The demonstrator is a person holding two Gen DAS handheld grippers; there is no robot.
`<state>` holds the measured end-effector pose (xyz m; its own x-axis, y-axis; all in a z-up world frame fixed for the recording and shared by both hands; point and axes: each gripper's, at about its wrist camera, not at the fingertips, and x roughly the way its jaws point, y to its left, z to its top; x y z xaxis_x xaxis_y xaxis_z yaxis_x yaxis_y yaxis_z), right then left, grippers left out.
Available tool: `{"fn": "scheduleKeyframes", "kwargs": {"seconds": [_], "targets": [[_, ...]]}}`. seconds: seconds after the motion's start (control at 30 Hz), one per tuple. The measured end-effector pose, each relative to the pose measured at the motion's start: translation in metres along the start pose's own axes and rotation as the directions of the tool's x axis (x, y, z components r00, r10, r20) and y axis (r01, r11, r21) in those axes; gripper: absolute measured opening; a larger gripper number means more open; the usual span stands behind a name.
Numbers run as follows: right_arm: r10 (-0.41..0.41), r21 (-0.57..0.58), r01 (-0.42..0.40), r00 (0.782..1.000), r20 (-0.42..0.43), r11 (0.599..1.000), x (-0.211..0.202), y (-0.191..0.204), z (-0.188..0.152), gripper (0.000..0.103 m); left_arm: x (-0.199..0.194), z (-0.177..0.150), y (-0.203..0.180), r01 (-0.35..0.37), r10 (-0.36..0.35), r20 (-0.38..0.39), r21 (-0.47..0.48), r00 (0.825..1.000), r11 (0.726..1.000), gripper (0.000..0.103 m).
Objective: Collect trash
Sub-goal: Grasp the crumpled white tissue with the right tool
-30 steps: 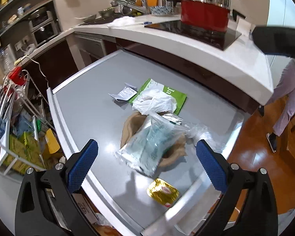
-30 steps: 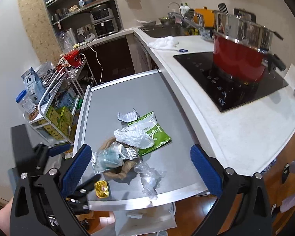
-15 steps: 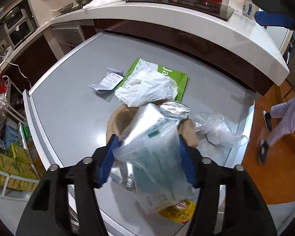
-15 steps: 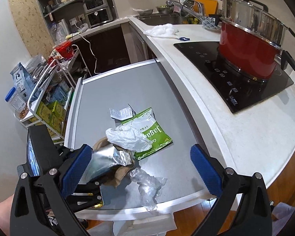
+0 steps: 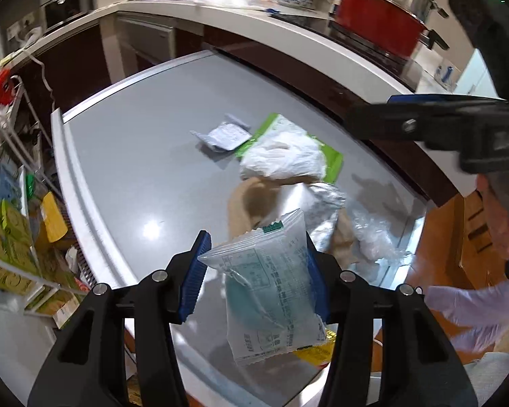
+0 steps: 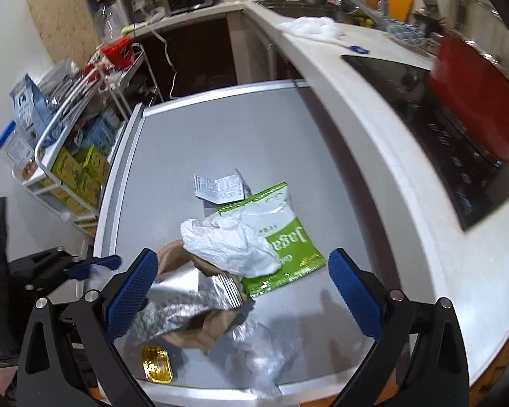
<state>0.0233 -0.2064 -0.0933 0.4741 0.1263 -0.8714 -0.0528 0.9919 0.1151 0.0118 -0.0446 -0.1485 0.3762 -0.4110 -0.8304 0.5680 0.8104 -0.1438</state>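
While the left gripper (image 5: 256,271) pinches the clear printed packet (image 5: 271,288) above the grey table (image 5: 135,169), the right gripper (image 6: 242,291) hangs spread over the green bag (image 6: 288,237).

Right gripper (image 6: 242,291): blue-padded fingers spread wide, hovering over grey table (image 6: 220,142).
Between the fingers: crumpled white plastic (image 6: 227,242), silver foil wrapper (image 6: 186,300), brown paper (image 6: 207,329).
Toward right finger: green snack bag (image 6: 281,247), lying flat.
Beyond fingertips: small printed white wrapper (image 6: 219,188).
Below left finger: gold packet (image 6: 156,363).
Far left: left gripper (image 6: 95,264), blue tip showing.
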Motion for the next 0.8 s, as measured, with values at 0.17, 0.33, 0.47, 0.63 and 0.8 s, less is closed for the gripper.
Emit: {"fn": "scheduleKeyframes", "kwargs": {"seconds": [0.17,0.33,0.47,0.63,0.8], "targets": [[-0.010,-0.054,0.006,0.998,-0.063,0.999,0.034,0.015,0.008,0.099,-0.001,0.002,0.018,-0.028,0.029,0.008,-0.039,1.000,0.999,0.053],[-0.038,-0.079,0.028,0.991,-0.128,0.996,0.066,0.021,0.011,0.098,-0.005,-0.001,0.032,-0.044,0.045,0.012,-0.081,0.999,0.996,0.053],[-0.002,-0.062,-0.010,0.982,-0.190,0.998,0.085,0.020,0.010,0.063,-0.010,-0.004,0.039,-0.052,0.054,0.019,-0.101,0.998,0.994,0.053],[0.077,0.006,-0.077,0.983,-0.168,0.997,0.080,0.011,0.011,0.045,-0.012,-0.006,0.045,-0.059,0.062,0.021,-0.125,0.998,0.990,0.053],[0.092,0.008,-0.092,0.986,-0.140,0.996,0.067,0.007,0.012,0.044,-0.014,-0.005,0.048,-0.056,0.061,0.028,-0.137,0.998,0.989,0.053]]}}
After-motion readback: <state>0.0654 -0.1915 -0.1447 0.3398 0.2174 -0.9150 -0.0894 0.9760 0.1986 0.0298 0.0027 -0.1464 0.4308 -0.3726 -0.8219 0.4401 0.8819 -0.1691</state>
